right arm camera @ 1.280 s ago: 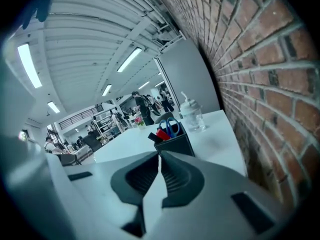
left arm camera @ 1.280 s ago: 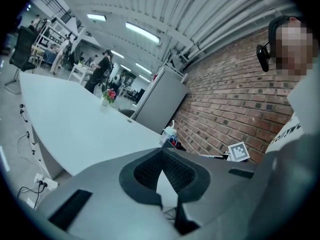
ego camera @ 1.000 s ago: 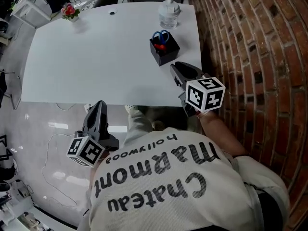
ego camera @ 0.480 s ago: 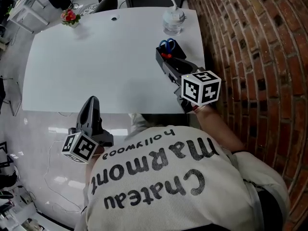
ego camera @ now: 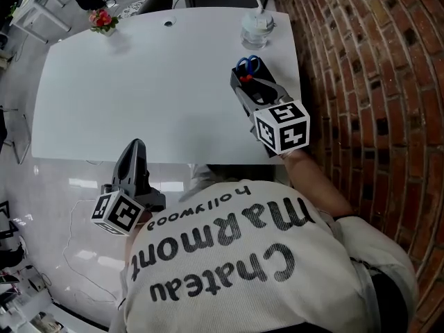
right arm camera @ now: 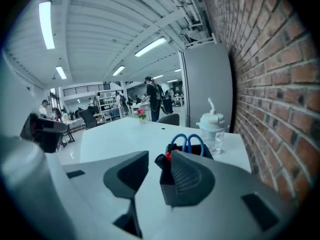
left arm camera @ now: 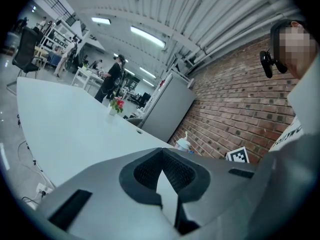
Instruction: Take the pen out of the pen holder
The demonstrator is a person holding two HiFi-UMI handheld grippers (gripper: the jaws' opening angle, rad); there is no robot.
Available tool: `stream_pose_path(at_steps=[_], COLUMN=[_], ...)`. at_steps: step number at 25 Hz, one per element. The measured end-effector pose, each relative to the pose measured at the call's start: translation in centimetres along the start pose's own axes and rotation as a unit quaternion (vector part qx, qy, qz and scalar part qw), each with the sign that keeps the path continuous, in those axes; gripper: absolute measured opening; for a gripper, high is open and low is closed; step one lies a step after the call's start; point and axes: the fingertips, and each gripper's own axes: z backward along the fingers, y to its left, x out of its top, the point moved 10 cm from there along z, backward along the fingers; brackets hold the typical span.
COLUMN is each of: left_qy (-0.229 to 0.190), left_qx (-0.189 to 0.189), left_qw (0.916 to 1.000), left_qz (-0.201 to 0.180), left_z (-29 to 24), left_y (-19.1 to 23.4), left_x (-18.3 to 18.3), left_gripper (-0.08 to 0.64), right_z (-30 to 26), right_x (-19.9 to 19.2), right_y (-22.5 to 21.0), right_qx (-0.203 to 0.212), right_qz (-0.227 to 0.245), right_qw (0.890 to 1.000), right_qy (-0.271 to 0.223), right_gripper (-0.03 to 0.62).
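The right gripper (right arm camera: 157,160), its jaws just opened wide with nothing pinched, points at the pen holder (right arm camera: 165,185) directly ahead; the red-tipped pen (right arm camera: 168,156) stands upright inside, beside blue-handled scissors (right arm camera: 187,142); the left gripper (left arm camera: 161,152), jaws pressed together, hangs well away from the holder.

bright, even light from ceiling strip lamps (right arm camera: 46,24); the white table (ego camera: 139,89) looks nearly washed out, shadows faint. both gripper views bulge fisheye-style inside dark round corners, nearest parts soft.
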Motion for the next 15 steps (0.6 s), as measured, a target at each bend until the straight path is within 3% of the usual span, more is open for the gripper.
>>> stream_pose_path(at_steps=[9, 15], left_qy=[-0.003, -0.005], left_qx=[0.01, 0.015], left_qw=[0.9999, 0.9998], left_qz=[0.007, 0.015], left_z=[1.2, 1.8], left_y=[0.7, 1.0], left_x=[-0.3, -0.6], left_gripper=[0.002, 0.002], right_z=[-0.8, -0.9], right_x=[-0.1, -0.2], right_y=[1.2, 1.1], right_qx=[-0.046, -0.062], right_qz=[0.089, 0.097], right_qw=[0.995, 0.993], right_qy=[0.02, 0.03], right_gripper=[0.13, 0.114])
